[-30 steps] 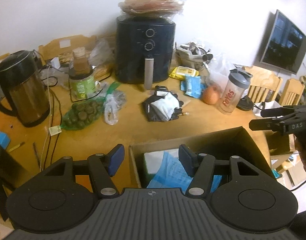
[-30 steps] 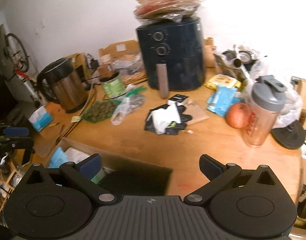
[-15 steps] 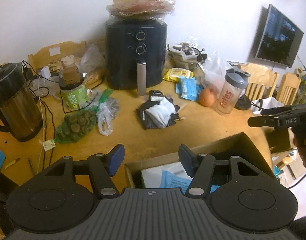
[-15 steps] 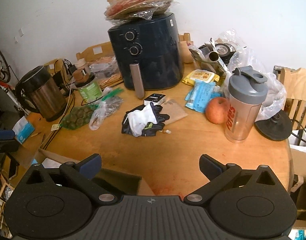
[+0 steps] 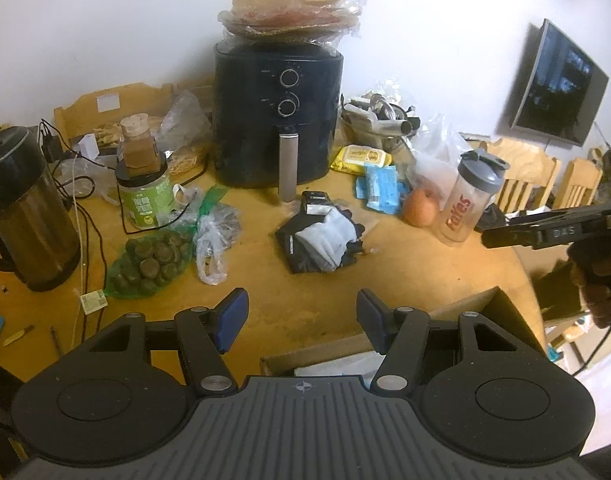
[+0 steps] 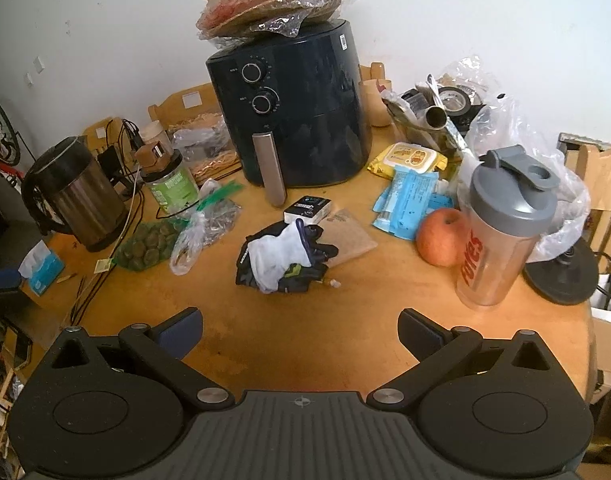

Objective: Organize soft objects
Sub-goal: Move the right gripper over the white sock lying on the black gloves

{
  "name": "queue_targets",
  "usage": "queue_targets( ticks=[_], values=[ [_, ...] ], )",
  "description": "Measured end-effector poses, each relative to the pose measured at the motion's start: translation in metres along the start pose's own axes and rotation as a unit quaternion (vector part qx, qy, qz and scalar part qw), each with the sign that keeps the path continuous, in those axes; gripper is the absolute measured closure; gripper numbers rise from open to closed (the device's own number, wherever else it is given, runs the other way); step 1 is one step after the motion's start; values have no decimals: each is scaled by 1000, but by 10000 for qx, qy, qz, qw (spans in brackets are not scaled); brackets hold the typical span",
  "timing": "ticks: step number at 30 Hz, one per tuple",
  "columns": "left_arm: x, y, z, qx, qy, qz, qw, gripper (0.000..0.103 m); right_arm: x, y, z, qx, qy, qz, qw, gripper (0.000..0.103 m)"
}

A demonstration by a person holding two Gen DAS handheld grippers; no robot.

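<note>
A small heap of black and white gloves point(image 5: 320, 241) point(image 6: 283, 259) lies in the middle of the round wooden table point(image 5: 305, 292) point(image 6: 345, 320). My left gripper point(image 5: 301, 318) hovers open above the table's near edge, short of the heap, nothing between its fingers. Under it stands an open cardboard box point(image 5: 465, 312) with white and blue soft things inside, mostly hidden. My right gripper point(image 6: 299, 332) is open wide over bare table, nearer than the gloves, and empty. It also shows at the right edge of the left wrist view as a dark bar point(image 5: 545, 232) in a hand.
A black air fryer point(image 5: 277, 120) point(image 6: 293, 120) stands behind the gloves. A kettle point(image 5: 21, 216) point(image 6: 73, 200), green jar point(image 5: 143, 196), netted bag point(image 5: 149, 264) and plastic bag point(image 5: 215, 236) lie left. An apple point(image 6: 441, 242), shaker bottle point(image 6: 501, 232), blue packets point(image 6: 409, 200) and wipes pack point(image 6: 409, 160) lie right.
Both grippers have slid across the table: the box has dropped toward the bottom of the left view and out of the right view. The gloves now sit more central. Jaws unchanged.
</note>
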State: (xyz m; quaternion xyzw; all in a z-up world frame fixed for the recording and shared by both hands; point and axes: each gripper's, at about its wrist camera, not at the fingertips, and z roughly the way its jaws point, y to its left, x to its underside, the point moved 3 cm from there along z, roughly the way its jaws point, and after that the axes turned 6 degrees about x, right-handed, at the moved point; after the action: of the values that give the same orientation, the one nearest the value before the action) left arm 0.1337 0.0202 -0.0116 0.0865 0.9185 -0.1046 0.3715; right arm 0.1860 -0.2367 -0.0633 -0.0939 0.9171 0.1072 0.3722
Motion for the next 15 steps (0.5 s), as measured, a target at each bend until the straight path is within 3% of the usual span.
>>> queue_targets(
  ticks=[8, 12, 15],
  values=[
    [-4, 10, 8, 65, 46, -140, 9999, 43, -16, 2, 28, -103, 148, -78, 9998, 0],
    [-4, 17, 12, 27, 126, -153, 9998, 30, -23, 3, 41, -166, 197, -164, 9995, 0],
    [-4, 22, 13, 9, 131, -180, 9998, 26, -28, 6, 51, -230, 221, -275, 9991, 0]
  ],
)
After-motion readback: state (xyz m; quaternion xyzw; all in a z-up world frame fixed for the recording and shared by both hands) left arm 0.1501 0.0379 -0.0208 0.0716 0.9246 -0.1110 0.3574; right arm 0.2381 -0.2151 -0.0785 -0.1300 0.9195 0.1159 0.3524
